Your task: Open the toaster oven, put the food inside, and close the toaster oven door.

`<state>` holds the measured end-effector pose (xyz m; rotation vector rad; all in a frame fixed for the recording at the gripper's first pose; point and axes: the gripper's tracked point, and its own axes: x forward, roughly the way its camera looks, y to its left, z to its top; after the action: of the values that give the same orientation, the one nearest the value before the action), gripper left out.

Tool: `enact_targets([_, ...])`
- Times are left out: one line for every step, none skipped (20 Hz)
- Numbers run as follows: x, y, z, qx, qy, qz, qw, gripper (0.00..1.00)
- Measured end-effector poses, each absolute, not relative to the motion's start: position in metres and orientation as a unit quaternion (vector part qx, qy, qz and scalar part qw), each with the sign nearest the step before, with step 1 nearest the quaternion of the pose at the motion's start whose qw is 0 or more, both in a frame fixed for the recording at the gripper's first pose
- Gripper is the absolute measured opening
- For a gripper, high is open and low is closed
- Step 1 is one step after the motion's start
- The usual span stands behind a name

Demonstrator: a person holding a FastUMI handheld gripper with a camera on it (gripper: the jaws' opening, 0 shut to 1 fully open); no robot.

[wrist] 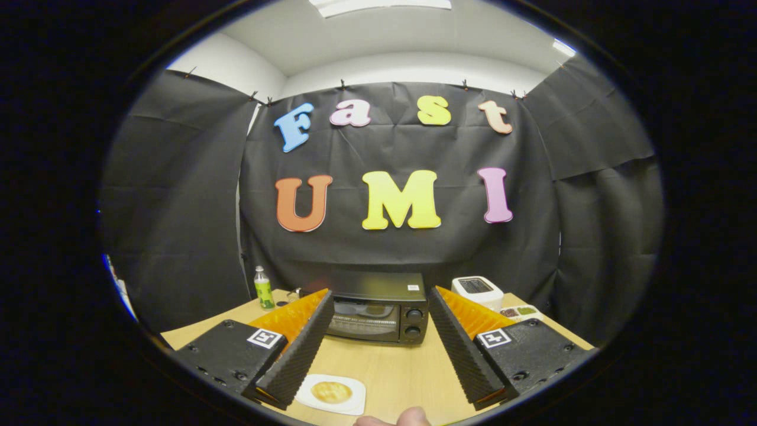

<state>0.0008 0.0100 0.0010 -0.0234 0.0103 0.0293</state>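
Facing toaster oven (378, 307) — fingers (295, 349) apart

The toaster oven (378, 307) is black, the food (331, 391) golden yellow on a white plate (353, 402), the table (390, 367) pale wood (a green-labelled bottle (263, 289) behind).

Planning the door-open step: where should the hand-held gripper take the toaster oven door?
Judging from its pose, grip the handle bar along the door's top edge on the toaster oven, coming straight in from the front. The door is shut and faces the open hand-held gripper; the knobs sit right of the door.
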Motion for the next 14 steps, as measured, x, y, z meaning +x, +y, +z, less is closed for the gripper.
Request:
enact_targets([0.001, 0.011, 0.000, -0.011, 0.006, 0.016, 1.000, 1.00])
enact_targets([0.001, 0.012, -0.001, -0.010, 0.007, 0.016, 1.000, 1.00])
enact_targets([0.001, 0.013, -0.001, -0.010, 0.008, 0.017, 1.000, 1.00])
enact_targets([0.002, 0.014, -0.002, -0.009, 0.009, 0.018, 1.000, 1.00])
enact_targets([0.003, 0.016, -0.003, -0.007, 0.009, 0.020, 1.000, 1.00])
enact_targets([0.004, 0.018, -0.003, -0.007, 0.010, 0.022, 1.000, 1.00])
enact_targets([0.006, 0.019, -0.003, -0.006, 0.010, 0.022, 1.000, 1.00])
enact_targets([0.008, 0.020, -0.003, -0.006, 0.010, 0.020, 1.000, 1.00])
enact_targets([0.011, 0.021, -0.002, -0.007, 0.011, 0.021, 1.000, 1.00])
enact_targets([0.013, 0.022, 0.000, -0.006, 0.008, 0.018, 1.000, 1.00])
enact_targets([0.016, 0.021, 0.005, -0.003, 0.002, 0.014, 1.000, 1.00])
enact_targets([0.020, 0.021, 0.009, -0.001, -0.002, 0.010, 1.000, 1.00])
enact_targets([0.024, 0.020, 0.011, 0.002, -0.004, 0.007, 1.000, 1.00])
enact_targets([0.030, 0.020, 0.011, 0.006, -0.006, 0.003, 1.000, 1.00])
